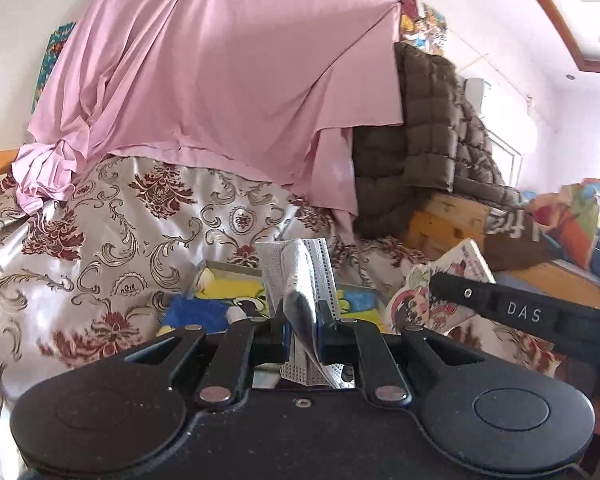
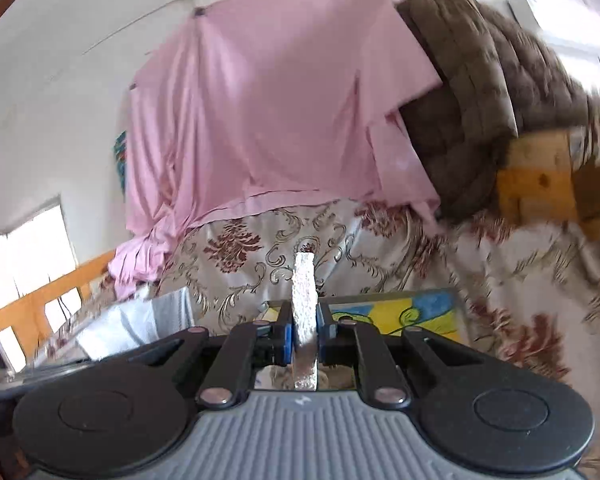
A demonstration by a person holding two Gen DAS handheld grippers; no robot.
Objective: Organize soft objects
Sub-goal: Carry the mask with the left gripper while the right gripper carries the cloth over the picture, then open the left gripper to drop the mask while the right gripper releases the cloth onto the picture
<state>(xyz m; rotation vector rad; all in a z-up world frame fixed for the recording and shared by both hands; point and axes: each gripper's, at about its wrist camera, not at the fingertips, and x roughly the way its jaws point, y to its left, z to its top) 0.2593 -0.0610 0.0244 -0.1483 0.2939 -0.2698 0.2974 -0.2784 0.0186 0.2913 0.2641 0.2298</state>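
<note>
My left gripper [image 1: 302, 320] is shut on a folded white and grey cloth [image 1: 296, 272], which sticks up between the jaws above the bed. My right gripper [image 2: 304, 326] is shut on a thin white textured cloth [image 2: 303, 292], seen edge-on and upright. The right gripper's black body [image 1: 516, 312] shows at the right of the left wrist view. A white and grey cloth [image 2: 140, 320] appears at the left of the right wrist view, beside the left gripper.
A floral satin bedspread [image 1: 100, 248] covers the bed. A pink sheet [image 1: 220, 80] hangs behind it, with a brown quilted blanket [image 1: 432, 128] beside. A yellow and blue picture book [image 1: 228, 300] lies on the bed. More books [image 1: 452, 280] and a wooden frame [image 1: 452, 220] are at the right.
</note>
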